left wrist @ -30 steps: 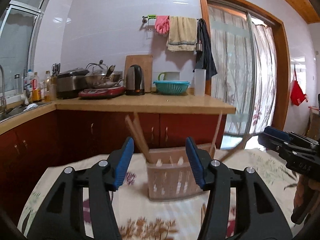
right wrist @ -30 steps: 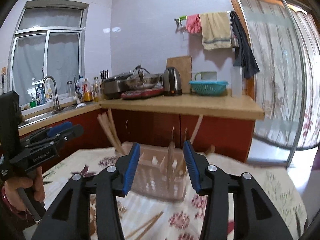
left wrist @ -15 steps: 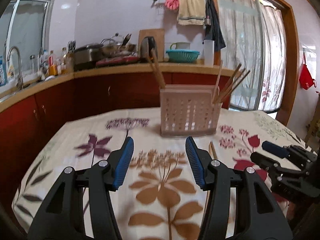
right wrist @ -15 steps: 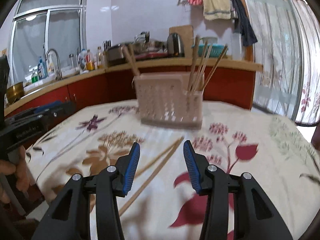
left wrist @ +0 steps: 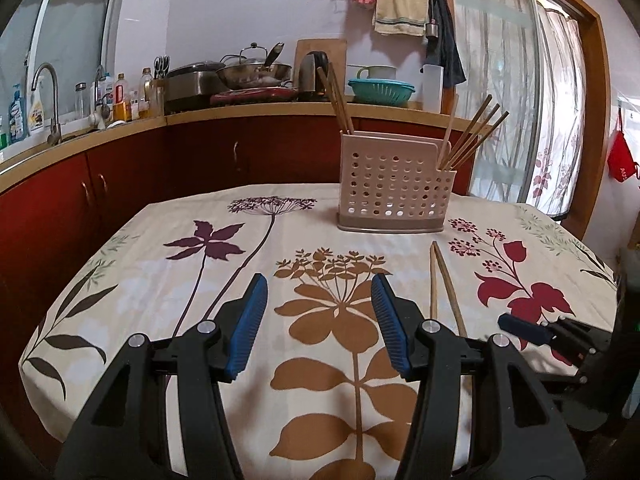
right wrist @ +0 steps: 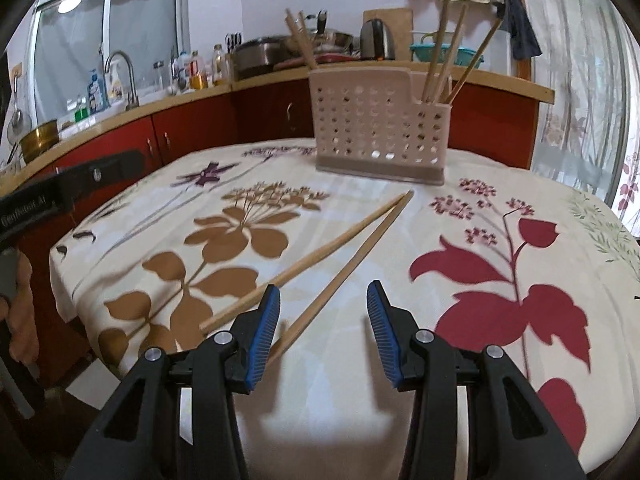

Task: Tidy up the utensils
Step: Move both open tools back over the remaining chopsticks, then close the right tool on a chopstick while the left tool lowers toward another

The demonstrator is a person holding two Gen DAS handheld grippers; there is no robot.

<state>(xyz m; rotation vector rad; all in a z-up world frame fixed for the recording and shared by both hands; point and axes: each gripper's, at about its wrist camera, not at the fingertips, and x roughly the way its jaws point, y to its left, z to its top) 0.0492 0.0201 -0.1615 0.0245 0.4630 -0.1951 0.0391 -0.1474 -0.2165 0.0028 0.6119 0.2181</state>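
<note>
- Two loose chopsticks (right wrist: 332, 256) lie on the flowered cloth of the bench (right wrist: 500, 380), their far tips meeting near the holder (right wrist: 378, 128).
- More chopsticks stand upright in that holder.
- Right gripper (right wrist: 323, 320): fingers apart and empty, just above the chopsticks' near ends.
- Left gripper (left wrist: 319, 322): fingers apart, empty.

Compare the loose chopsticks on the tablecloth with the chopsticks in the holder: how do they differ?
The loose chopsticks lie flat on the tablecloth, tips meeting in a V; the chopsticks in the holder stand tilted in the perforated holder. The loose ones are two; the holder's sit in two groups. All look like plain wood.
</note>
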